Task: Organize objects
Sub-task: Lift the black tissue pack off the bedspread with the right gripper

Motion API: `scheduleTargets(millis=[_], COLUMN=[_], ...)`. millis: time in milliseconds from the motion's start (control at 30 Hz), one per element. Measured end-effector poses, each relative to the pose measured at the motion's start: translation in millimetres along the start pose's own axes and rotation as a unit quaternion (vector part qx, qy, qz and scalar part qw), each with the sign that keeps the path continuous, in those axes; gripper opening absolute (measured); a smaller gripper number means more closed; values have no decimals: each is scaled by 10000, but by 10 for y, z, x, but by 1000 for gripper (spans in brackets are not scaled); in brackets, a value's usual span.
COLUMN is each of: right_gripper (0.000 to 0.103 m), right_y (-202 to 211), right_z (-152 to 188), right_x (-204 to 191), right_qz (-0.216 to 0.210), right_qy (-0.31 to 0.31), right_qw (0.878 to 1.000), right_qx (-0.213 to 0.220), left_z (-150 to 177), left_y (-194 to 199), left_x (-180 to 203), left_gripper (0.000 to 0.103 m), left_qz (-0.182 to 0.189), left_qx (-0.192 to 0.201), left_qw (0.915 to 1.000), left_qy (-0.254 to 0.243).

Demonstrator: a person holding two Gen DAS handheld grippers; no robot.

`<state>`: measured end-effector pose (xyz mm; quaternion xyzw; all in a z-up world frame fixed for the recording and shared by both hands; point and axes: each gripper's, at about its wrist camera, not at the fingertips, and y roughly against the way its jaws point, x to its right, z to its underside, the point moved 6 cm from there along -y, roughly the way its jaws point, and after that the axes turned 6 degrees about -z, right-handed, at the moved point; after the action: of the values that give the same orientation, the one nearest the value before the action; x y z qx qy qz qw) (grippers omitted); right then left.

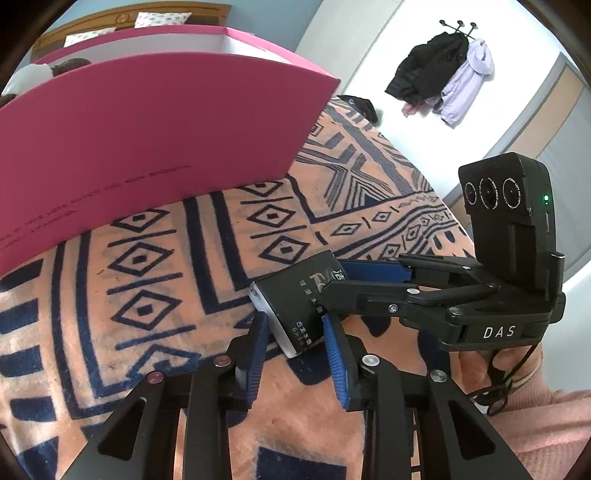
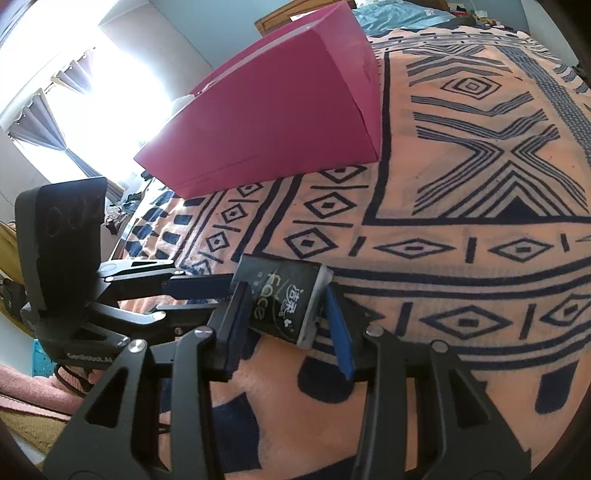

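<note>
A small black tissue pack (image 1: 295, 299) with white lettering lies on the patterned blanket. In the left wrist view my left gripper (image 1: 295, 328) is open, its blue pads on either side of the pack's near end. My right gripper (image 1: 365, 280) comes in from the right with its fingers around the pack's far end. In the right wrist view the pack (image 2: 284, 302) sits between the right gripper's (image 2: 284, 306) open fingers, and the left gripper (image 2: 192, 291) reaches in from the left. A large pink box (image 1: 147, 136) stands open behind, also in the right wrist view (image 2: 280, 110).
The orange and navy patterned blanket (image 1: 147, 295) covers the bed. A wooden headboard with pillows (image 1: 129, 22) is behind the box. Coats hang on a wall rack (image 1: 443, 74). A bright curtained window (image 2: 74, 92) is at the left.
</note>
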<state>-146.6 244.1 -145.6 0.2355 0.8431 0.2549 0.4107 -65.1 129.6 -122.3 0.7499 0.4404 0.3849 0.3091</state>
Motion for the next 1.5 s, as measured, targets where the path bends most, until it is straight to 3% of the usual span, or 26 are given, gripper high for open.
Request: scheduleTargets(millis=[467,600,1500], right_gripper=[41,34,34], right_y=[-135,-125,54], right_z=[-76,-67,-217], right_x=[-76,-47,-360], right_qz=[-100,-42,99], right_qy=[85,87,557], right_qw=[9999,9999,9983], right_qx=[-71,-82,151], left_z=[1,-5,-153], left_y=[63,50,302], left_x=[-211,-195,-118], left_gripper=[31,31,31], left_qz=[-134,-111,-232], left_qx=[119,123,523], left_qw=[9992,9993,9983], left_qy=[355,332,88])
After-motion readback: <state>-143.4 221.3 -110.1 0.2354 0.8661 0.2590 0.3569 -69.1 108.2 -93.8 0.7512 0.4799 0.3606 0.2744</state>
